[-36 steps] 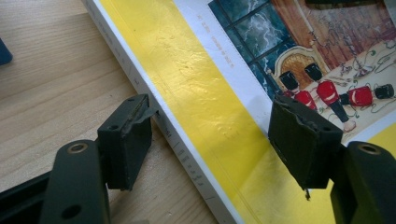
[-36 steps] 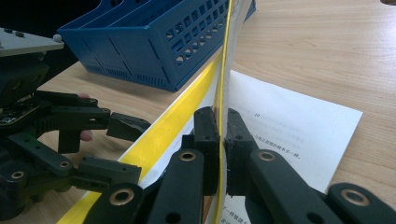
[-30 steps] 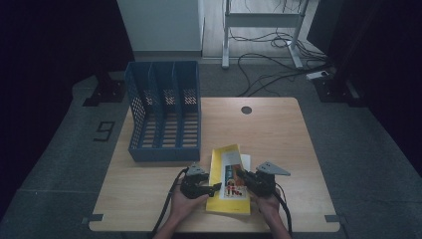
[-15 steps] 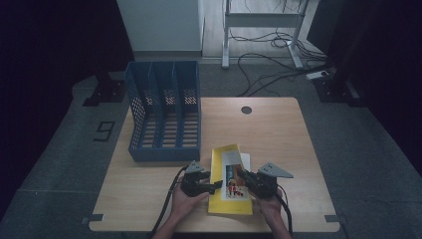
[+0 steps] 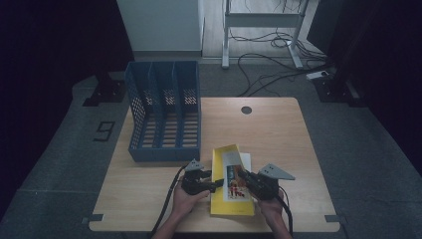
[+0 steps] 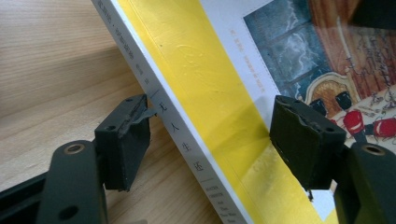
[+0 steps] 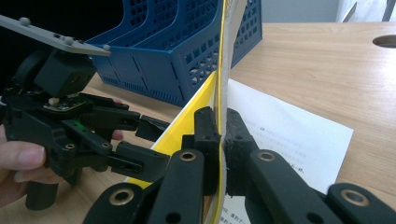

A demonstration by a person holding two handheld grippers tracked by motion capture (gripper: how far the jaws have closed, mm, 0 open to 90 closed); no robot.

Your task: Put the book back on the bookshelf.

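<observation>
A yellow book [image 5: 231,186] with a picture on its cover lies near the table's front edge, between my two grippers. My right gripper [image 5: 245,179] is shut on the book's right edge; in the right gripper view its pads [image 7: 220,123] pinch the thin yellow and white edge [image 7: 222,70], seen end-on. My left gripper [image 5: 211,185] stands open at the spine side. In the left gripper view the white spine [image 6: 180,140] with printed characters runs between the jaws, one pad [image 6: 126,140] close beside it and the other over the cover [image 6: 205,60].
A blue three-slot file rack [image 5: 164,114] stands at the table's back left, seen close behind the book in the right gripper view [image 7: 177,51]. A white printed sheet [image 7: 289,135] lies under the book. A round cable hole [image 5: 246,110] marks the back of the table [image 5: 278,134].
</observation>
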